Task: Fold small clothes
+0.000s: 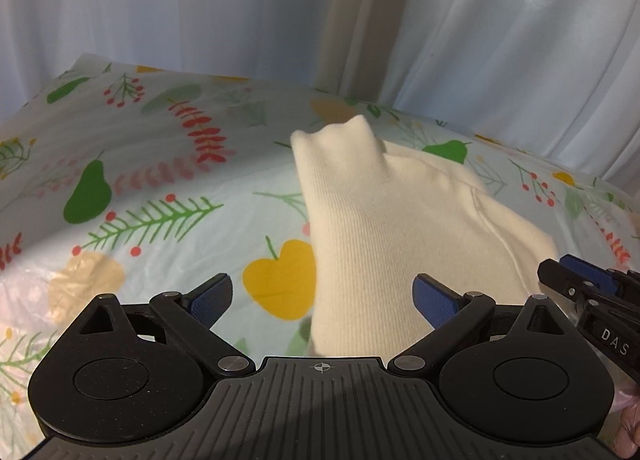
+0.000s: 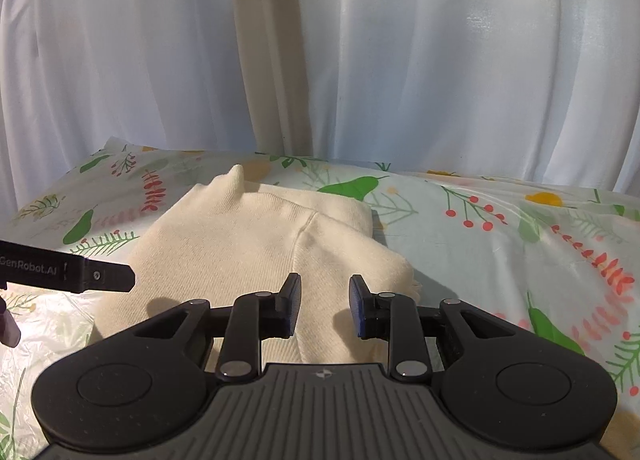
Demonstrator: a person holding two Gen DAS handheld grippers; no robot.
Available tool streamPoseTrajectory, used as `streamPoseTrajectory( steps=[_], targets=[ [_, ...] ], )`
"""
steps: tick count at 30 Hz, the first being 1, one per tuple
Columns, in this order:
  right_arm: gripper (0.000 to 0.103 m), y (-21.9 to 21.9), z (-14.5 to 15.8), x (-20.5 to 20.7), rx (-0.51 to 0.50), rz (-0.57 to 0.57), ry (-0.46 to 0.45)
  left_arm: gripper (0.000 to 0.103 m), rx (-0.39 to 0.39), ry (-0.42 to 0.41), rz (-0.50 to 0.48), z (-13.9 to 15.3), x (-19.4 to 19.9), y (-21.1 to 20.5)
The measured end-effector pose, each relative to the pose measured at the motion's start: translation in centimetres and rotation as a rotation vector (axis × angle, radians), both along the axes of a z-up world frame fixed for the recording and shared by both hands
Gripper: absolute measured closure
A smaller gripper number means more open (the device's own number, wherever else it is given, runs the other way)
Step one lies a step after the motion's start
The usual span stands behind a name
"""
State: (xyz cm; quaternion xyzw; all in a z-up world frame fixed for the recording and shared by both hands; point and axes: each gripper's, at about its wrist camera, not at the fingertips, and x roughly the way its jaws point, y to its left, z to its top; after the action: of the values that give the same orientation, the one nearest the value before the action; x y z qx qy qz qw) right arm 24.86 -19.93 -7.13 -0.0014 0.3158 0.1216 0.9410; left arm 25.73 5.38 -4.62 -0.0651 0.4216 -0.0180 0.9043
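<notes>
Both wrist views look forward and down, close over the garment [image 1: 384, 228] [image 2: 256, 244] on the cloth [image 1: 152, 188] [image 2: 500, 236]; curtain [image 1: 160, 12] [image 2: 440, 60] behind.

The cream garment [image 2: 248, 244] is a soft, matt, fine-ribbed knit. The fruit-printed table cover [image 1: 160, 180] looks like thin, crinkled, slightly glossy plastic. Both grippers are matt black plastic with textured blue pads [image 2: 294, 300] and shiny metal pivot pins. The white curtain [image 2: 440, 60] has a faint sheen.
</notes>
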Motion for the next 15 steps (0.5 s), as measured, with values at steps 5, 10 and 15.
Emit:
streamPoseTrajectory(
  steps=[5,10,15],
  targets=[
    [0.078,1.7,-1.2,2.7,-0.062,0.018,0.024,0.002,0.047,0.034,0.012,-1.6,2.9,-0.9],
    [0.077,1.9,-3.6,2.8,-0.207,0.050,-0.023,0.000,-0.051,0.060,0.021,-3.6,4.1,0.1],
    [0.062,1.2,-2.5,2.8,-0.202,0.022,0.020,0.000,-0.099,0.093,0.043,-2.9,3.1,1.0]
  ],
)
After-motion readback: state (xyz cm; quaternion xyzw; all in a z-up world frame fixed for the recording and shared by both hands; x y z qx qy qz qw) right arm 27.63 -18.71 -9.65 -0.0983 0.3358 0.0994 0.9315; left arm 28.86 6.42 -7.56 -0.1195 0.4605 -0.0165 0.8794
